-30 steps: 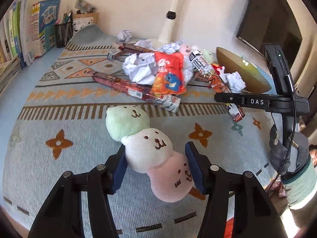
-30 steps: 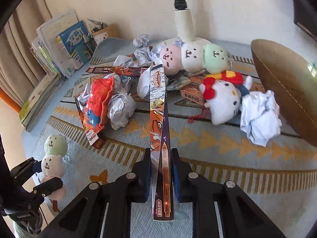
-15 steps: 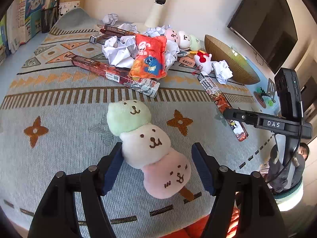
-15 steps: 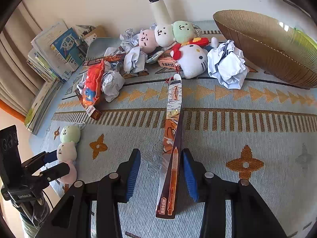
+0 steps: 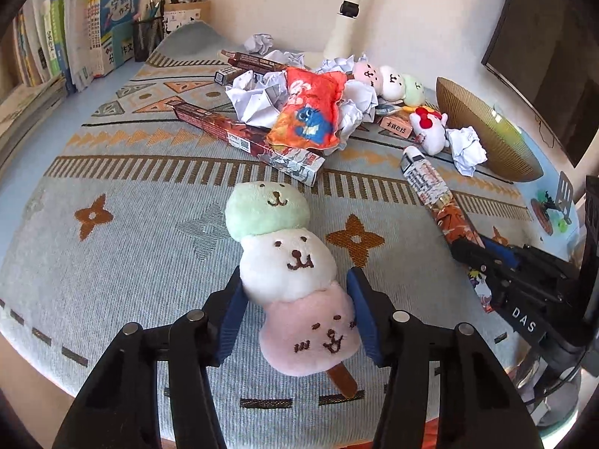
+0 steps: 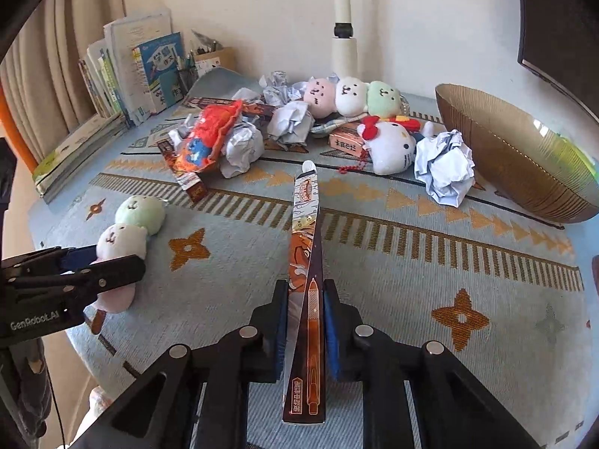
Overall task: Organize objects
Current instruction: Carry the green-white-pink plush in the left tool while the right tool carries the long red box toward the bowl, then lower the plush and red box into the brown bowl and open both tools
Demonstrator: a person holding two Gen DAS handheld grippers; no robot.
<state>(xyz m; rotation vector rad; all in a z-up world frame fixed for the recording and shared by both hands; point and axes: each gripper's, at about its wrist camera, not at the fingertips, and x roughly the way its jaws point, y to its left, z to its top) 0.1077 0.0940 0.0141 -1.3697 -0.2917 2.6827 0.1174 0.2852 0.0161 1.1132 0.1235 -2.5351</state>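
Note:
A plush skewer (image 5: 284, 262) of green, white and pink balls lies on the patterned cloth near the front edge. My left gripper (image 5: 295, 280) straddles it; its jaws are closing, and the blue pads press the white and pink balls. The right wrist view has the same plush (image 6: 127, 232) at the left, in the left gripper (image 6: 101, 262). My right gripper (image 6: 306, 288) is shut on a long, narrow pen box (image 6: 305, 224) that points away toward the pile. From the left wrist, that box (image 5: 430, 187) and the right gripper (image 5: 468, 250) appear at the right.
At the back lies a pile of crumpled paper (image 6: 239, 149), an orange snack bag (image 6: 206, 138), long boxes (image 5: 239, 131), a white cat plush (image 6: 389, 146) and a second plush skewer (image 6: 352, 95). A brown bowl (image 6: 524, 164) stands right. Books (image 6: 149, 71) line the back left.
Both grippers opened around their objects half a second ago and have shut on them again. The right gripper has drawn the pen box back from the pile toward the front.

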